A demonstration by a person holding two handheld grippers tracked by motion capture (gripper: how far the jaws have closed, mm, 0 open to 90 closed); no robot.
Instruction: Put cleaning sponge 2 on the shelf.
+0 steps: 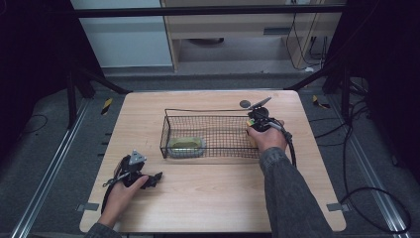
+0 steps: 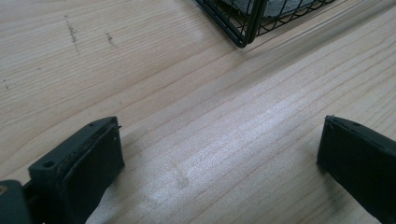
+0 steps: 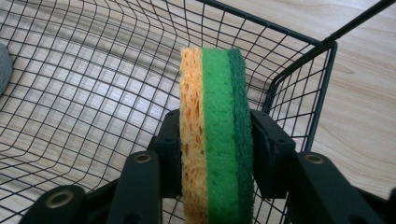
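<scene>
Green-orange sponge pinched by right gripper over basket | left gripper spread

A light wooden counter stands on a grey floor. A small dark grey disc lies near its far edge. In the left gripper view, faint dark scuffs mark the wood grain. Metal rails run along the floor on both sides. A yellow-and-black striped marker lies beyond each far corner. Black cables loop across the floor at the right. A pale cabinet stands behind.
</scene>
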